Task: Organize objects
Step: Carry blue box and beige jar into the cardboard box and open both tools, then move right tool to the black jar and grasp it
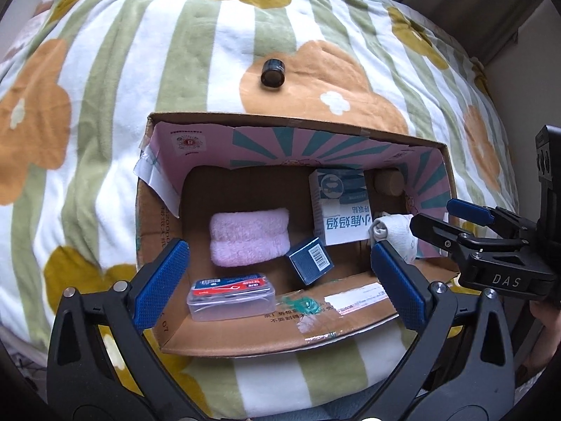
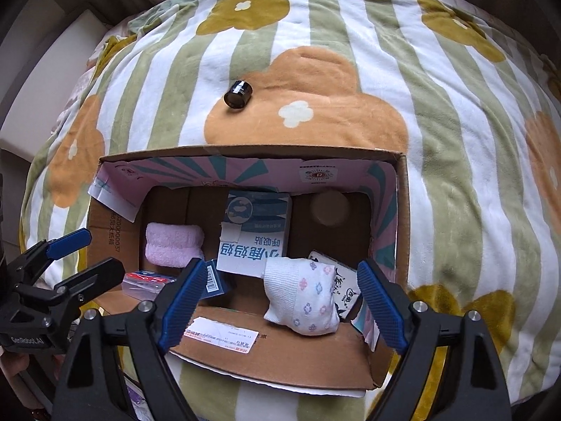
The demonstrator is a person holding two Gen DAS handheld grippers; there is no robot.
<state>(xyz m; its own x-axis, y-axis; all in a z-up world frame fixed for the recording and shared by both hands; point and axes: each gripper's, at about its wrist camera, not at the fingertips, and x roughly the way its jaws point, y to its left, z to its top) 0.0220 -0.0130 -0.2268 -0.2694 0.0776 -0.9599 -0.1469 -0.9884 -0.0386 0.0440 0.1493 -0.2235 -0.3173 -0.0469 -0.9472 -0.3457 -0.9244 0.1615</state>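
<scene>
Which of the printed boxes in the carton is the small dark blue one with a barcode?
The dark blue box, tilted beside the pink towel; the white box is larger.

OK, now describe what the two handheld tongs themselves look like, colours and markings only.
Both tools are matte black frames with silver rivets at the joints. The left tongs and the right tongs each end in two long pads of bright blue rubber with a fine knurled texture. Seen from the side, the right tool carries white "DAS" lettering, the left one "GenRobot.AI". No cables or sleeves show.
</scene>
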